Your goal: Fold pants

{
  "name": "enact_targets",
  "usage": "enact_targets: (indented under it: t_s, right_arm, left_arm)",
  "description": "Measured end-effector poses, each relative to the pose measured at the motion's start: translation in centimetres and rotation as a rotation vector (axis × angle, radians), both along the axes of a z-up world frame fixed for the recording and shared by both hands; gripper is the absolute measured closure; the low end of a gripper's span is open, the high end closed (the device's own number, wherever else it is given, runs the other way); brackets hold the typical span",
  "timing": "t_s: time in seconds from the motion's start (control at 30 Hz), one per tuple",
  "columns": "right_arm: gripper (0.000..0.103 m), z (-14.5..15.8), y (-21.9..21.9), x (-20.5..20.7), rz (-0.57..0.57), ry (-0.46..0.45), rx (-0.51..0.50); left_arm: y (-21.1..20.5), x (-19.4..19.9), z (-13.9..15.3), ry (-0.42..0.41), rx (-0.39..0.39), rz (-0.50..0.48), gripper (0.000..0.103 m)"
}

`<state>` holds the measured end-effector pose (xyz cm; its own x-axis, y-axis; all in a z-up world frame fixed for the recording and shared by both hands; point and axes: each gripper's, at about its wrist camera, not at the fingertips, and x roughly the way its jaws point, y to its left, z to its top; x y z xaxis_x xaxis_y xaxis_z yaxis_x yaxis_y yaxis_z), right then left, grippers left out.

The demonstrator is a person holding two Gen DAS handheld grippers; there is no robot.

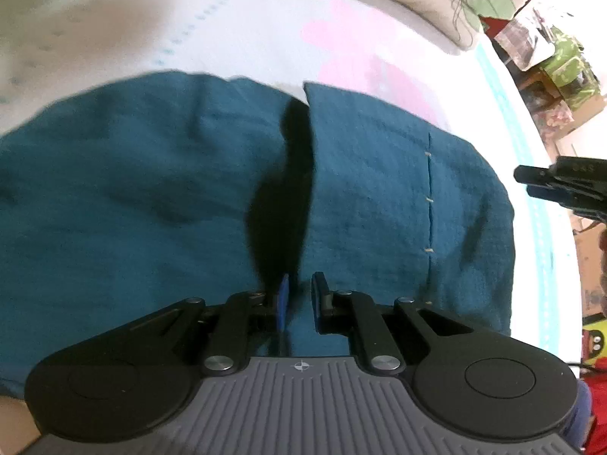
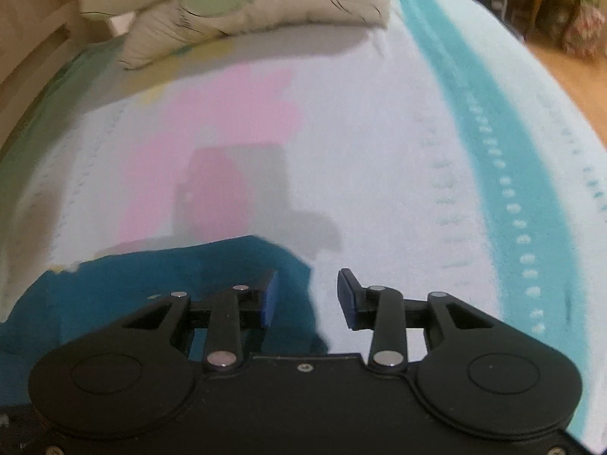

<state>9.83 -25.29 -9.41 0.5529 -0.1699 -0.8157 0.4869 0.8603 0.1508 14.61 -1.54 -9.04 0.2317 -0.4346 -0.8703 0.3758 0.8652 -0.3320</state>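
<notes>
Teal pants (image 1: 170, 197) spread flat on the bed (image 1: 235, 38), both legs side by side with a narrow dark gap between them, probably laid out this way so that one half can go over the other. Left gripper (image 1: 299, 299) directly above the pants, close to that gap, pads near together with only a slim slit between; cannot see any cloth pinched there, so looks closed on nothing. Right gripper (image 2: 307, 297) at the right edge of the pants, fingers apart, nothing between them: left pad over the teal cloth, right pad over the bare sheet beyond the pants, maybe placed so to take that outer edge. Seen also from the left wrist view as a black shape just past the right side of the pants. Stitched seam (image 1: 429, 197) with pale threads on the leg nearer the right gripper. Folded quilt (image 2: 235, 7) with green leaves well beyond the pants, at the far side of the bed. Cardboard boxes (image 1: 550, 72) further off past the bed; contents too blurred to tell
</notes>
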Motion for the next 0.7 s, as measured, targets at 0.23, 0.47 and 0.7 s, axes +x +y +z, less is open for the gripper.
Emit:
enact_targets:
  t_s: [0.23,0.47,0.7]
  right_arm:
    - [0.052,-0.2,10.3,0.1,0.175,-0.002,0.076]
    - [0.043,-3.7,20.6,2.5,0.278,0.039,0.038]
    - [0.043,-8.1,25.3,5.3,0.235,0.158,-0.194]
  left_arm:
    - [3.7,0.7,0.1,0.006,-0.007,0.098,0.09]
    - [8.1,2.3,-2.3,0.099,-0.052,0.252,0.091]
    - [11.0,2.7,-3.7,0.172,-0.19,0.324,0.091]
